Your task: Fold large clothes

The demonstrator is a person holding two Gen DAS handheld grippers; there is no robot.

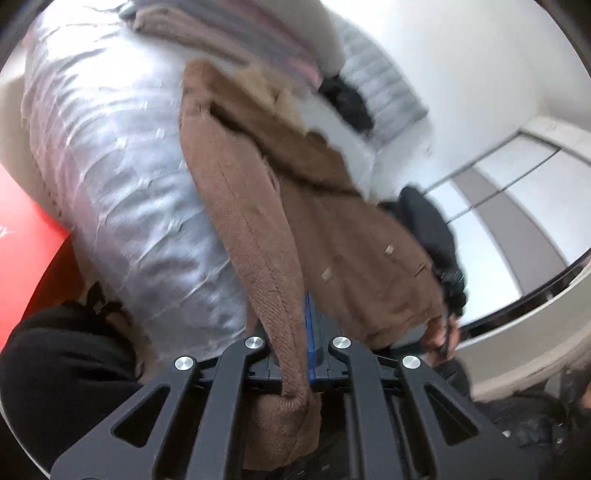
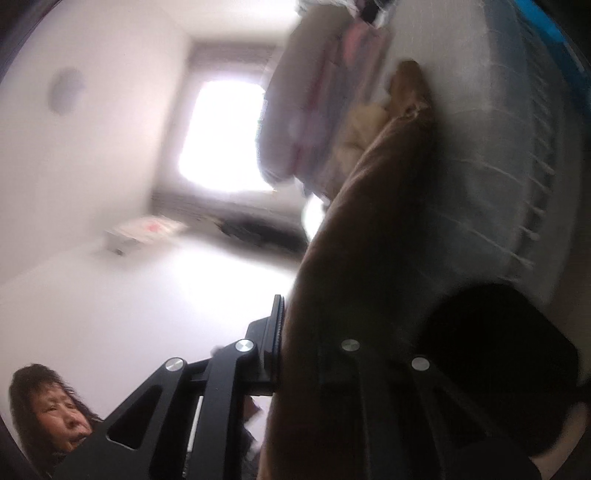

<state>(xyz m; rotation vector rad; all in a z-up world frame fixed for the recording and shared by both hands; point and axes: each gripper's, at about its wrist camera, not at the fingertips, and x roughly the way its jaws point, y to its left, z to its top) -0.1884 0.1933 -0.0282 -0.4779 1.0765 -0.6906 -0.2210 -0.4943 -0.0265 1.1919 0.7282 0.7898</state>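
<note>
A large brown fleece coat (image 1: pixel 295 206) with toggle buttons lies stretched over a bed wrapped in clear plastic (image 1: pixel 110 155). My left gripper (image 1: pixel 295 332) is shut on the coat's knitted sleeve cuff, which hangs down between the fingers. In the right wrist view the same brown coat (image 2: pixel 369 258) fills the middle, and my right gripper (image 2: pixel 295 332) is shut on its edge; the right finger is hidden under the cloth. The right gripper also shows in the left wrist view (image 1: pixel 447 295), at the coat's far hem. Both views are motion-blurred.
A pile of folded clothes (image 1: pixel 236 33) and a black garment (image 1: pixel 347 99) lie at the bed's far end. A red panel (image 1: pixel 22 236) stands at the left. A window (image 2: pixel 221 133), white walls and the person's face (image 2: pixel 55 413) show in the right wrist view.
</note>
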